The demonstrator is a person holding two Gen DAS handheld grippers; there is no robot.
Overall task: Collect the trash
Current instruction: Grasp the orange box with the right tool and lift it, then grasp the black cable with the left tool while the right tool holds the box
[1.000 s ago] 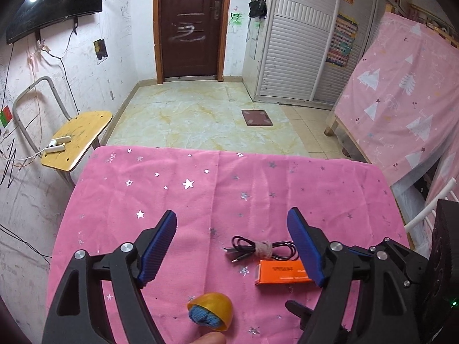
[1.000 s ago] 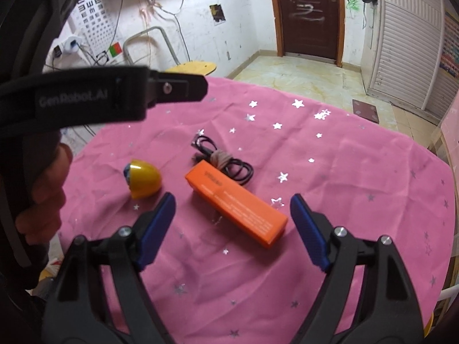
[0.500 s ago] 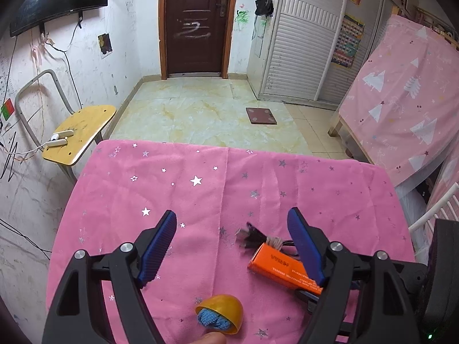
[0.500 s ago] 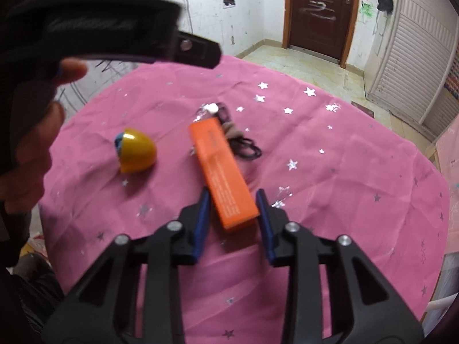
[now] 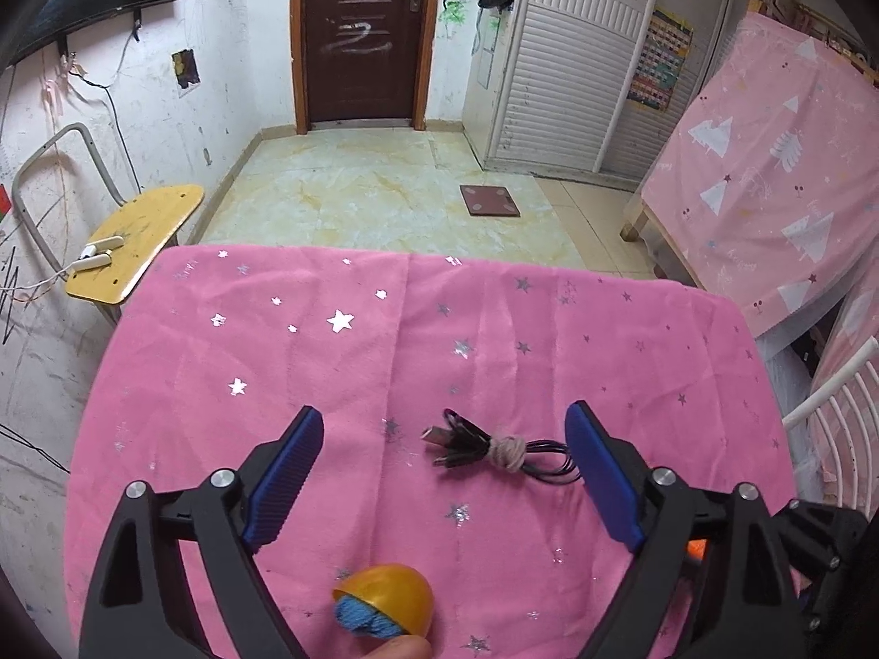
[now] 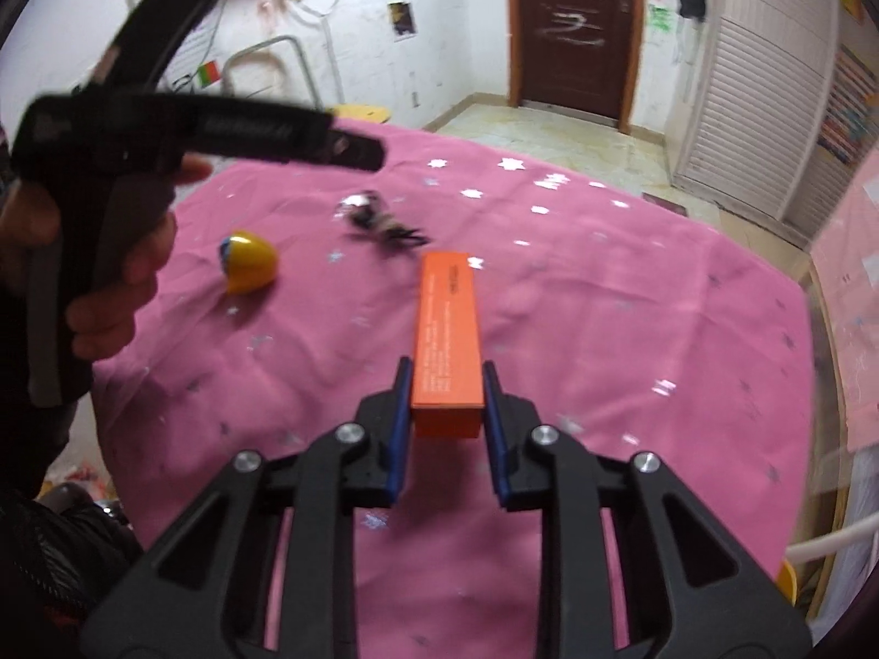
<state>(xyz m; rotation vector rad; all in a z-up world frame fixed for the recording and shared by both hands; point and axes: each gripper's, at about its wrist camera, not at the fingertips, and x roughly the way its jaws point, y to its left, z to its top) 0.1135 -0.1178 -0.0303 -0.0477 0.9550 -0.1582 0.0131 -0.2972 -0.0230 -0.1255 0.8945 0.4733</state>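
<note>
My right gripper (image 6: 446, 384) is shut on a long orange box (image 6: 448, 329) and holds it lifted above the pink star-print tablecloth (image 6: 632, 302). My left gripper (image 5: 442, 439) is open and empty above the cloth. A bundled black cable (image 5: 494, 447) lies between its fingers, also seen blurred in the right wrist view (image 6: 384, 222). A yellow half-shell with blue stuffing (image 5: 384, 604) lies near the cloth's front edge, also in the right wrist view (image 6: 247, 261).
A yellow chair (image 5: 137, 236) with a white power strip stands left of the table. A pink-covered bed (image 5: 769, 192) is at the right. A brown floor scale (image 5: 489, 200) lies on the tiled floor before the door.
My right gripper closed on the orange box and lifted it off the cloth toward the right. The box has left the left wrist view. The left gripper stayed open.
</note>
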